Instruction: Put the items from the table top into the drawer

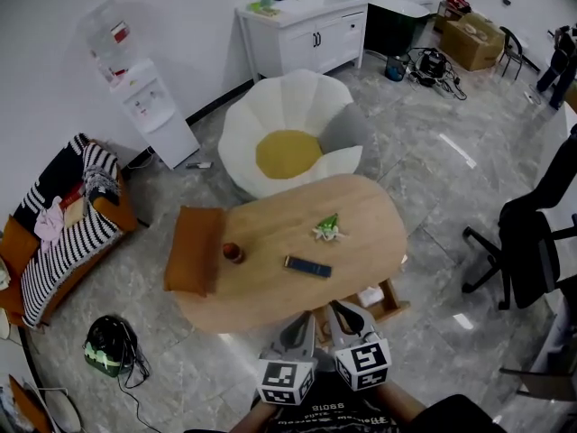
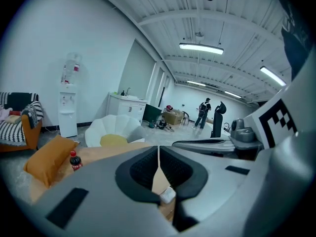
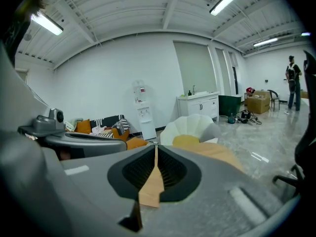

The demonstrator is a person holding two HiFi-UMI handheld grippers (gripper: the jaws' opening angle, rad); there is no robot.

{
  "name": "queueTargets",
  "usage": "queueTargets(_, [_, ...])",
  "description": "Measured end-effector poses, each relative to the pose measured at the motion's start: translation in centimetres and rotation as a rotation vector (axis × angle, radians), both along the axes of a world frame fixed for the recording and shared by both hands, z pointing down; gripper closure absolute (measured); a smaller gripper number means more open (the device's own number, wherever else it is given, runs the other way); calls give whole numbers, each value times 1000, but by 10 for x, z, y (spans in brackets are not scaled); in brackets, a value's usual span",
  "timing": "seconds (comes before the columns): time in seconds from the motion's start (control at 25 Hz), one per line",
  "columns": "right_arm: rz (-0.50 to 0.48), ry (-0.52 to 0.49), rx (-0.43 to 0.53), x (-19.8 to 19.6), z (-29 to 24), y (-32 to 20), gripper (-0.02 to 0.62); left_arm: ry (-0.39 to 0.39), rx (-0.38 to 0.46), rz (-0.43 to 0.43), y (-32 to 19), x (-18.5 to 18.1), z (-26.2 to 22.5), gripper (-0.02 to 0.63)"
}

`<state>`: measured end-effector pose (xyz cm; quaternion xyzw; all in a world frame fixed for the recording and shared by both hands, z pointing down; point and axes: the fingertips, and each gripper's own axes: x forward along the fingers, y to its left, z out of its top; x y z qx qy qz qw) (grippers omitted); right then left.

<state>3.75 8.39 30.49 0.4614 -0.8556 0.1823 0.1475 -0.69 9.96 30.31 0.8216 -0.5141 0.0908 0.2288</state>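
Three items lie on the oval wooden tabletop [image 1: 361, 207]: a small cola bottle [image 1: 233, 253] standing near the left end, a green-and-white object [image 1: 327, 228] nearer the middle, too small to name, and a dark blue oblong item [image 1: 307, 266] lying flat just in front of it. All three are well apart from one another.

An orange cushion [image 1: 194, 249] overhangs the tabletop's left edge, beside the bottle. The drawer [image 1: 395, 294] stands pulled out under the near right edge, and a small white object [image 1: 370, 296] lies in it. So the task looks begun at most: the drawer is open and perhaps one item stowed, while the bottle, the green object and the oblong item have yet to go in.

Both grippers hang at the near edge, side by side and apart from every item. The left gripper [image 1: 306, 323] has its jaws pressed together with nothing between them, as its own view shows. The right gripper [image 1: 341, 307] is likewise closed and empty. Either would have to spread its jaws before taking anything; the oblong item looks the closest reach.

Beyond the tabletop stands a white petal-shaped chair [image 1: 270, 106] with a yellow seat.
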Motion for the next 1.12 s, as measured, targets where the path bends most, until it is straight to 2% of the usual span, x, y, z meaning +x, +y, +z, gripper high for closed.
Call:
queueTargets(0.32, [-22, -11, -3, -4, -1, -15, 584, -1, -10, 9, -13, -2, 3, 589])
queueTargets(0.44, [-18, -27, -35, -6, 3, -23, 546, 2, -22, 15, -19, -5, 4, 589])
queueTargets(0.6, [-22, -15, -48, -14, 6, -33, 538, 17, -58, 3, -22, -15, 10, 589])
queueTargets(0.68, [-28, -20, -59, -20, 8, -38, 501, 5, -62, 18, -27, -19, 14, 589])
queueTargets(0.8, [-37, -18, -76, -30, 13, -43, 406, -6, -55, 37, -37, -26, 16, 589])
queueTargets(1.12, [-3, 26, -106, -40, 32, -63, 388, -12, -88, 32, -61, -47, 30, 589])
